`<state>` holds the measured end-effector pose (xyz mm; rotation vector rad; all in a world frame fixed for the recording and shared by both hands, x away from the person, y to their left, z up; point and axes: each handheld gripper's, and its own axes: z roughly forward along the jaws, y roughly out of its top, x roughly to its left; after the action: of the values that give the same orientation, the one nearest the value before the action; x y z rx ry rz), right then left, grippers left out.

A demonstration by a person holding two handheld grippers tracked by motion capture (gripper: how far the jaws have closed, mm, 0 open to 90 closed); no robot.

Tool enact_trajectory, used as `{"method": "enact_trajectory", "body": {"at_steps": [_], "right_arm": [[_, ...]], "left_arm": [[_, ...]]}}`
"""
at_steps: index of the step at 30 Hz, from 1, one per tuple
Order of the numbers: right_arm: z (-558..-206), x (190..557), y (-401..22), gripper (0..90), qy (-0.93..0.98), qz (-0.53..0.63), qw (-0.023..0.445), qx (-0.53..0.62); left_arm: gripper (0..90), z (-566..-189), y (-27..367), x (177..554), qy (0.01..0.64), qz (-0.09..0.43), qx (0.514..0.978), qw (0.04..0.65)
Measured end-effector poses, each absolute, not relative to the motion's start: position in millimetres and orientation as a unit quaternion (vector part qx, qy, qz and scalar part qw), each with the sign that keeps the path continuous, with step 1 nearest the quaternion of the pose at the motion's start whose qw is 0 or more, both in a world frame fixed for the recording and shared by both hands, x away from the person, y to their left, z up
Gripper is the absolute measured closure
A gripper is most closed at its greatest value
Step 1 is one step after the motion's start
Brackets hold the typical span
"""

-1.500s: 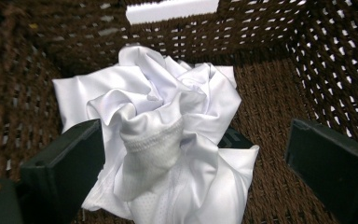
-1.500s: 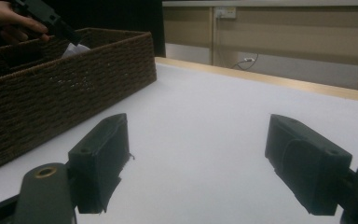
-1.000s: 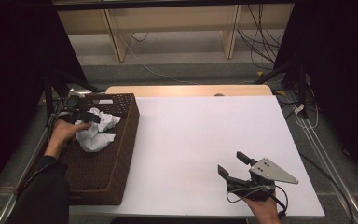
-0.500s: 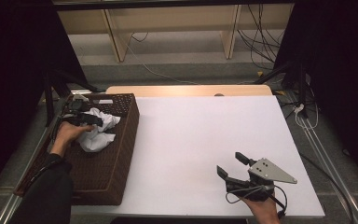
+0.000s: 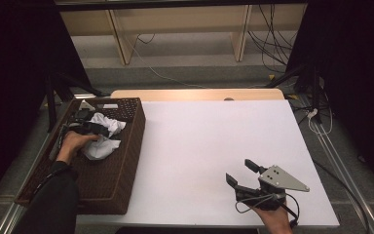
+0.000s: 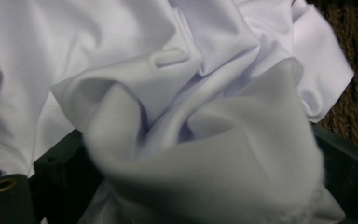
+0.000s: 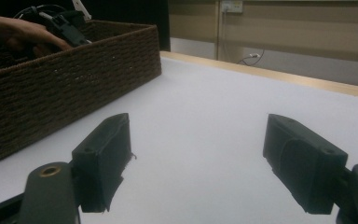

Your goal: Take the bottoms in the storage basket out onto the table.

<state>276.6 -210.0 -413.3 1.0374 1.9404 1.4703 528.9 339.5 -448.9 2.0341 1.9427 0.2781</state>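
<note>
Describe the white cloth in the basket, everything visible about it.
The white cloth is a plain, smooth, thin-looking fabric, crumpled into a loose bundle with many soft folds. It lies in the far part of the dark brown woven basket at the table's left side. The left gripper reaches into it; in the left gripper view, folds bulge between the two black jaws, which stand apart. Whether the jaws pinch it, I cannot tell.

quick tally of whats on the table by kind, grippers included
wicker basket: 1
white cloth, bunched up inside the basket: 1
handheld grippers: 2, the left gripper in the basket at the cloth, the right gripper over the bare white table
total: 4
</note>
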Motion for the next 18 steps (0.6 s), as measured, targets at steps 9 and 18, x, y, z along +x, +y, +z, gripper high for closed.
{"method": "enact_trajectory", "body": {"at_steps": [9, 18], "right_arm": [[-414, 277, -209, 25.1, 0.711, 0.539, 0.245, 0.379], [-414, 276, -209, 25.9, 0.713, 0.537, 0.246, 0.378]], "left_arm": [[31.2, -455, 341, 525, 0.669, 0.109, 0.719, 0.154], [69.6, -444, 342, 523, 0.674, 0.126, 0.709, 0.166]]}}
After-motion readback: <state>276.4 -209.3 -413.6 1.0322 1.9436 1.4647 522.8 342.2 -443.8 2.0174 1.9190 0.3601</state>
